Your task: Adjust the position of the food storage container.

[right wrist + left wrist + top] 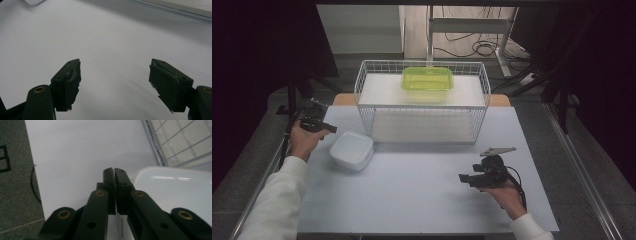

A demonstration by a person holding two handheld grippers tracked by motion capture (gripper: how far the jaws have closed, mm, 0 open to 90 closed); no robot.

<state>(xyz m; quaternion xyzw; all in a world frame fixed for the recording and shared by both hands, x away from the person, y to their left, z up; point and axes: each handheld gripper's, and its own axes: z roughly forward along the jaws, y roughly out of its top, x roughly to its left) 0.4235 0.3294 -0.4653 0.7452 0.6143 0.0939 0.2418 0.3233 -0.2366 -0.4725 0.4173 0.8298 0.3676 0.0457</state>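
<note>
White lidded container (352,149) just right of left gripper (328,128), jaws pressed together empty, right gripper (464,178) well apart, jaws wide

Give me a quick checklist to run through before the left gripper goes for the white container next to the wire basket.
1. Left gripper jaws open enough to take the white container: not ok, they are shut with nothing between them.
2. Left gripper lined up with the container: not ok, it sits beside the container's left edge.
3. White container free of the wire basket: ok, it stands apart, in front of the basket's left corner.
4. Right gripper out of the way: ok, open and empty over bare table on the right.
5. Green container stable: ok, it rests on top of the basket.
6. What the white container holds: cannot tell.
</note>
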